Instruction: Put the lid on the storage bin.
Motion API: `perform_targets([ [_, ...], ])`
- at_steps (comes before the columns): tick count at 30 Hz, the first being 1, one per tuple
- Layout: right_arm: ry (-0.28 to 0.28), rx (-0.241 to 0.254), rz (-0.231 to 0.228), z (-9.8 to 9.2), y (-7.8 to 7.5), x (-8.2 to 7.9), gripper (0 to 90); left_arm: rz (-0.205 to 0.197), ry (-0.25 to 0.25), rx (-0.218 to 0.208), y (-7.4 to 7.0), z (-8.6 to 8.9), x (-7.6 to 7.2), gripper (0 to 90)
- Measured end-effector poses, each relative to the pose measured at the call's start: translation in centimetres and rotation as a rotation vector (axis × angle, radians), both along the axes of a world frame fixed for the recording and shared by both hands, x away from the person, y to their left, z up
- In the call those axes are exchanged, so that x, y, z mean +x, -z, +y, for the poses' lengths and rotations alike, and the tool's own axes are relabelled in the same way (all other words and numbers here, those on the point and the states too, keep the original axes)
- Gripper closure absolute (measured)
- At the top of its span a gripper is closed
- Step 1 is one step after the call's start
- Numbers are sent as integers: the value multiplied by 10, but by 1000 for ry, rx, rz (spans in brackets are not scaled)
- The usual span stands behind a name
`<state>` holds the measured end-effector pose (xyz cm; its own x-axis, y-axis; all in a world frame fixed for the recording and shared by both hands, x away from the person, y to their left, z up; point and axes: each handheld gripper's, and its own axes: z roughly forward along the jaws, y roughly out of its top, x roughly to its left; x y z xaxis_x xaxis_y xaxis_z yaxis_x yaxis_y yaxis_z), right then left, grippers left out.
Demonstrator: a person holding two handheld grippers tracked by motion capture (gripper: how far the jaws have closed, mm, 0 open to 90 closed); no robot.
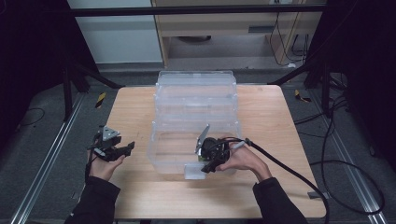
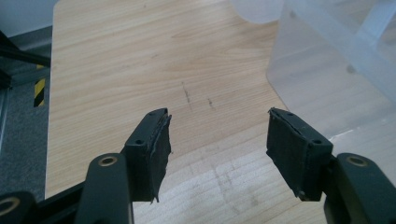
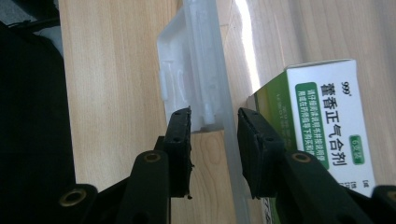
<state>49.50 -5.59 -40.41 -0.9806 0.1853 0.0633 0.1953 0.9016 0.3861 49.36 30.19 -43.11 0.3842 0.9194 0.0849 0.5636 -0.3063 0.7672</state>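
A clear plastic storage box [image 1: 196, 107] stands in the middle of the wooden table [image 1: 135, 107]. My right gripper [image 1: 208, 166] is at the box's near wall, beside its clear latch [image 1: 194, 171]. In the right gripper view the gripper [image 3: 214, 126] straddles the thin clear wall and the latch [image 3: 187, 79], one pad on each side, with slight gaps showing. A green and white medicine carton [image 3: 327, 121] lies just inside that wall. My left gripper [image 1: 127, 148] hovers over bare table left of the box, open and empty [image 2: 217, 135]. The clear box [image 2: 327, 79] lies to its right.
A black cable [image 1: 289, 170] trails from the right gripper across the table's right front and off its edge. Black frame struts [image 1: 93, 74] stand at the far corners. Grey floor with rails [image 1: 46, 158] surrounds the table.
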Motion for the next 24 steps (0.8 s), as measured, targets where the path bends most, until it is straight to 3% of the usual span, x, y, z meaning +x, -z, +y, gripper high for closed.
perform_targets([
  [9, -36, 4, -13, -1, 1, -1, 670, -60, 54, -12, -26, 2, -2, 392],
  [15, -68, 24, -31, -3, 1, -3, 682, -84, 96, -19, -39, -2, 6, 393],
  [24, -63, 23, -20, -3, -1, -4, 693, -104, 162, 18, -66, -19, 20, 390],
])
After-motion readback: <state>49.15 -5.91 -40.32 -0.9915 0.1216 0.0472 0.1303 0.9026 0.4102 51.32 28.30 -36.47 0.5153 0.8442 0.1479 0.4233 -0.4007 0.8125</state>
